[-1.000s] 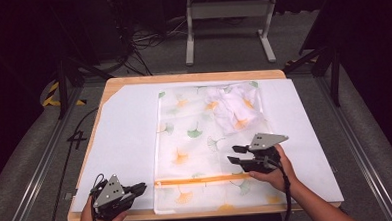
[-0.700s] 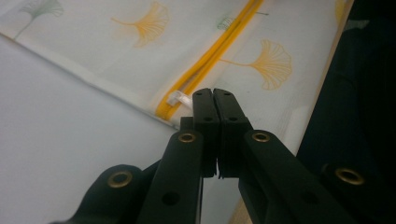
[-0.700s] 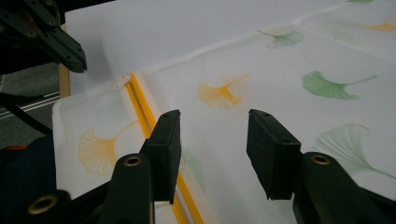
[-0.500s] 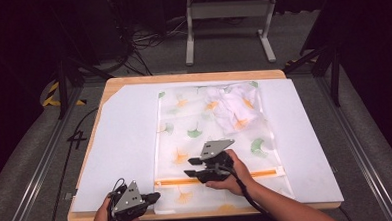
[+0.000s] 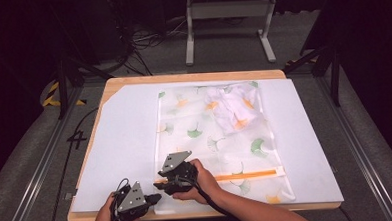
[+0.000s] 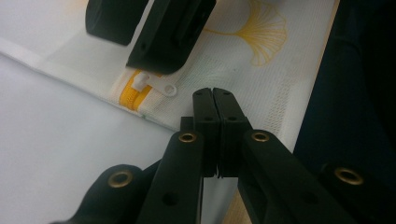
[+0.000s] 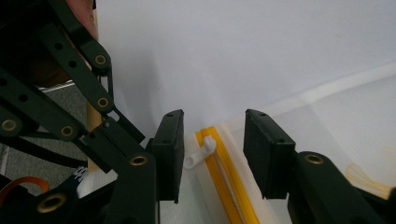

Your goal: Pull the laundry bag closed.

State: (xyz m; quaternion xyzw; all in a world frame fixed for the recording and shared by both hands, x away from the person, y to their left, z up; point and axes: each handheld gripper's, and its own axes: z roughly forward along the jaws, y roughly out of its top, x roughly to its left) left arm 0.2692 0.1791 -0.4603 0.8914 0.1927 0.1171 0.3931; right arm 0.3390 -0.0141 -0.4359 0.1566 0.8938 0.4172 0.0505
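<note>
A translucent mesh bag point(image 5: 205, 140) printed with green and orange leaves lies flat on a white board point(image 5: 125, 143). A white garment point(image 5: 234, 109) sits inside at its far end. An orange zipper point(image 5: 247, 175) crosses the bag's near end. My right gripper point(image 5: 163, 185) point(image 7: 212, 144) is at the zipper's left end. It stands open, with the white zipper pull point(image 7: 201, 155) point(image 6: 156, 86) between its jaws, not pressed. My left gripper point(image 5: 156, 197) point(image 6: 214, 93) is shut on the bag's near-left corner, just below the pull.
The board rests on a wooden table point(image 5: 192, 77), and its near edge lies right under both hands. Metal frame legs point(image 5: 228, 29) and cables point(image 5: 141, 40) are on the floor beyond the table. Bare board lies to the left of the bag.
My right gripper has travelled left along the zipper, from near its right end to its left end. My left gripper has shifted slightly right to the bag's corner.
</note>
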